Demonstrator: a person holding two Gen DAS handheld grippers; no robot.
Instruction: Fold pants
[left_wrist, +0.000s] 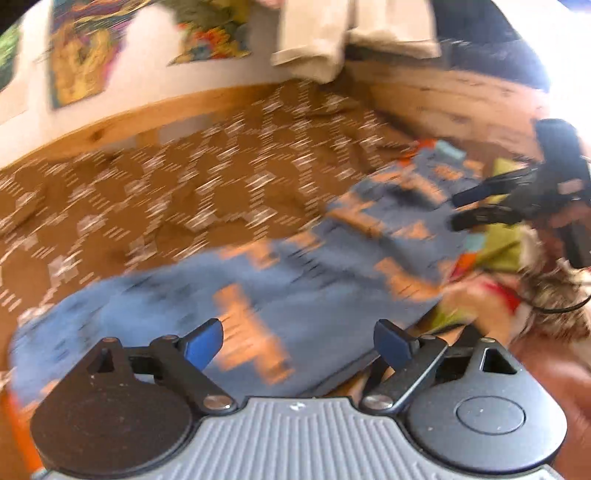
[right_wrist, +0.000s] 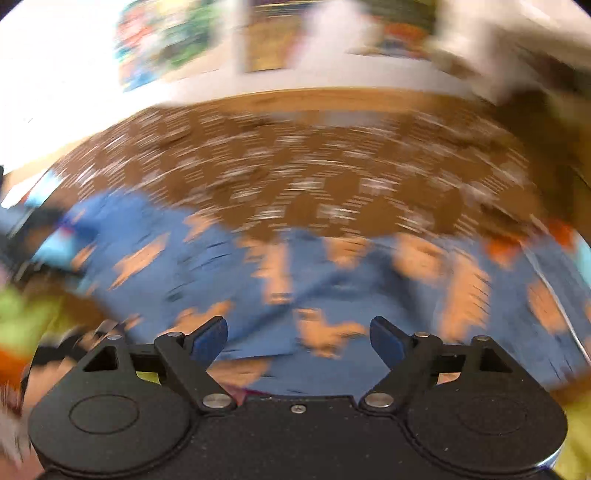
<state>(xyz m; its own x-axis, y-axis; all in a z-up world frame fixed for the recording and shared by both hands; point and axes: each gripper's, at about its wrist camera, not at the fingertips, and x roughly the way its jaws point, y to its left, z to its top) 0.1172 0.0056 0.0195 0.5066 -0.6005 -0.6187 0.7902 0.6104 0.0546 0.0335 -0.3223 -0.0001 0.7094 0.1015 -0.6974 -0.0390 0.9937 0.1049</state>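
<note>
Left gripper: jaws spread wide, nothing between the blue pads, hanging just above the pants. Right gripper: jaws likewise released and empty, cloth showing in the gap below them. From the left wrist view the right gripper appears at the far end of the garment, jaws parted, over the fabric; contact cannot be told through the blur.

Pants: blue with orange shapes, lying flat on the bed cover, which is brown with a pale dashed pattern. In the right wrist view the pants fill the near half of the frame, bed cover beyond.

Beside the pants, to the right: a heap of bright green and orange cloth. Wooden bed frame around the mattress. Beige fabric hangs over the far edge. Colourful pictures on the white wall behind.

Both views heavily blurred.
</note>
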